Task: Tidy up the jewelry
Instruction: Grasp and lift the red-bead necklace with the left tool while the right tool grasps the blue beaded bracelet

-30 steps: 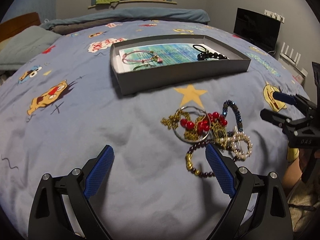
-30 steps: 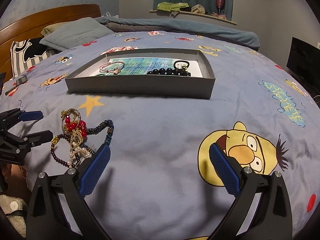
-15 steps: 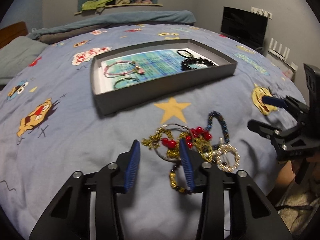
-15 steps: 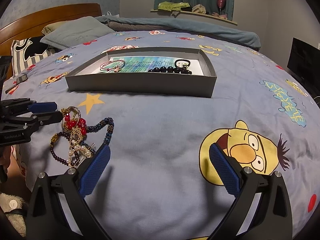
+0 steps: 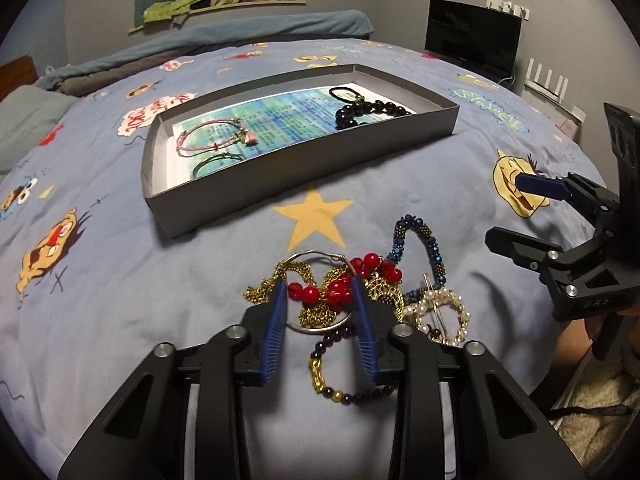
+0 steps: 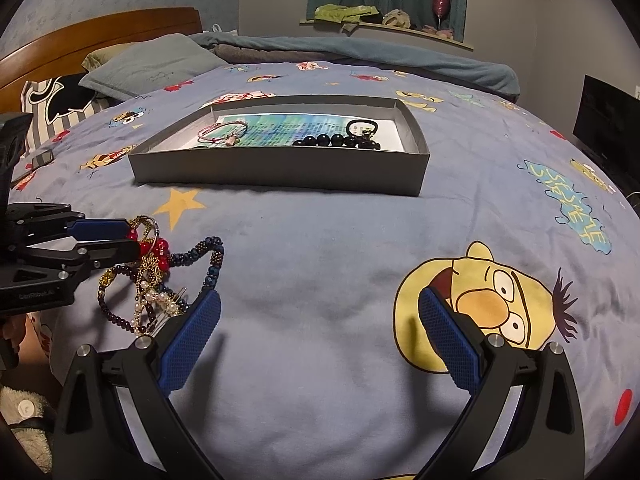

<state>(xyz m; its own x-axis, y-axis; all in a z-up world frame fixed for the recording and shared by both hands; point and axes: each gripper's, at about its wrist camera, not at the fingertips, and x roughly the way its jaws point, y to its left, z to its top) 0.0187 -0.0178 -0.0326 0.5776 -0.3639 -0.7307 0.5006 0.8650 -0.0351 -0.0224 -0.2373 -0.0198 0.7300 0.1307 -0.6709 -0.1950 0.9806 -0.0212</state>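
Since a second ago my left gripper (image 5: 322, 300) has slid over the jewelry pile (image 5: 360, 296) on the bedspread (image 5: 160, 280) and its jaws are closing — the silver ring with red beads (image 5: 316, 292) sits between the pads, not yet clearly pinched. My right gripper (image 6: 318, 320) hangs wide open over bare fabric, holding nothing. Beyond the pile lies the gray tray (image 5: 280, 176) — a pink bracelet (image 5: 212, 138) and black beads (image 5: 368, 114) inside.

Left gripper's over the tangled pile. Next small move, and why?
Probably finish closing, then lift slowly. The left gripper has its jaws closing with the silver hoop with red beads and gold chain between them; the pads don't clearly pinch yet. The pile is tangled, so a slow lift shows what comes along before heading to the grey tray.
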